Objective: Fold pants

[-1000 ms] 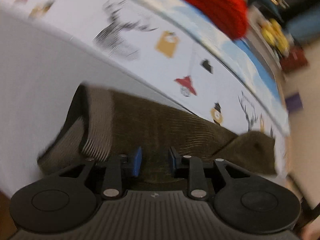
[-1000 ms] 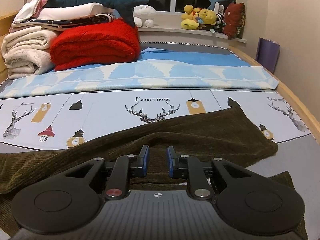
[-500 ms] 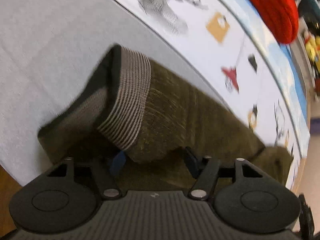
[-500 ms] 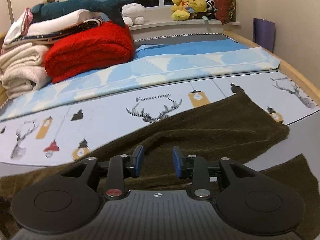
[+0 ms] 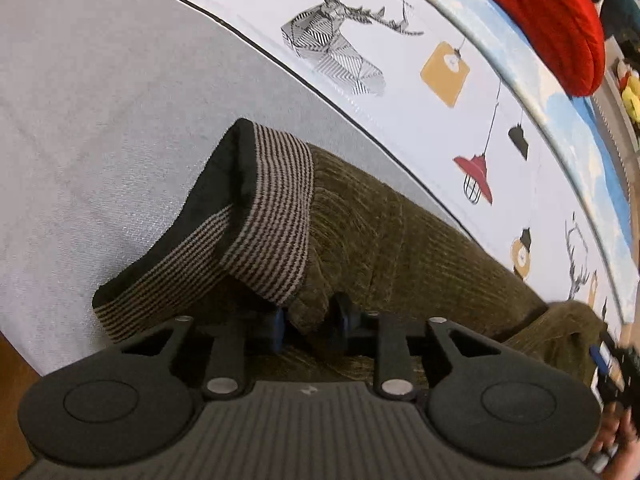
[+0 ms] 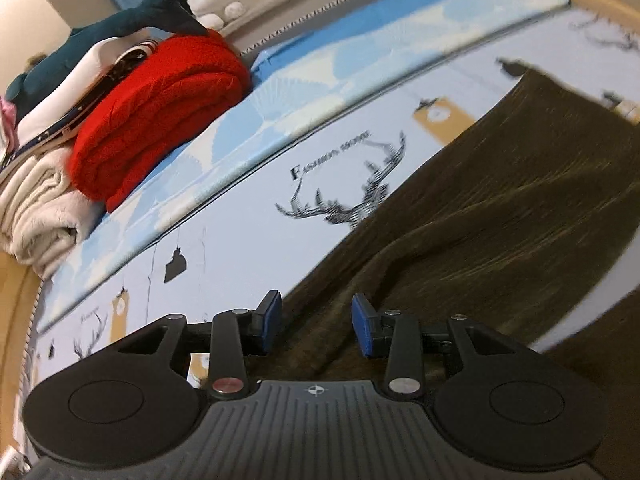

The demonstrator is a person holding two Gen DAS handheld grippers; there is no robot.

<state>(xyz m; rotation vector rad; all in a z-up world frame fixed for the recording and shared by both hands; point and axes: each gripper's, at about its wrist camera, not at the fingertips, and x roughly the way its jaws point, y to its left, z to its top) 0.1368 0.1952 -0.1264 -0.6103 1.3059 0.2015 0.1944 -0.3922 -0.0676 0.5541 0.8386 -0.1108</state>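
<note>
Olive-brown corduroy pants (image 5: 400, 248) lie on the bed, with a striped waistband (image 5: 272, 216) folded up at the near left. My left gripper (image 5: 308, 324) is closed on a fold of the pants just below the waistband; the fabric fills the gap between the blue pads. In the right wrist view the pants (image 6: 500, 208) stretch away to the right. My right gripper (image 6: 316, 324) is open, its blue pads apart over the pants' edge, with fabric lying between them but not pinched.
The bed has a printed sheet (image 6: 248, 240) with deer and lamps and a grey band (image 5: 100, 80). A red blanket (image 6: 160, 112), folded towels (image 6: 36, 208) and a plush shark (image 6: 120, 28) are piled at the head. The other gripper (image 5: 616, 364) shows at right.
My left gripper has closed on the pants fold near the waistband. My right gripper has opened wider, tilted, and shifted left along the pants.
</note>
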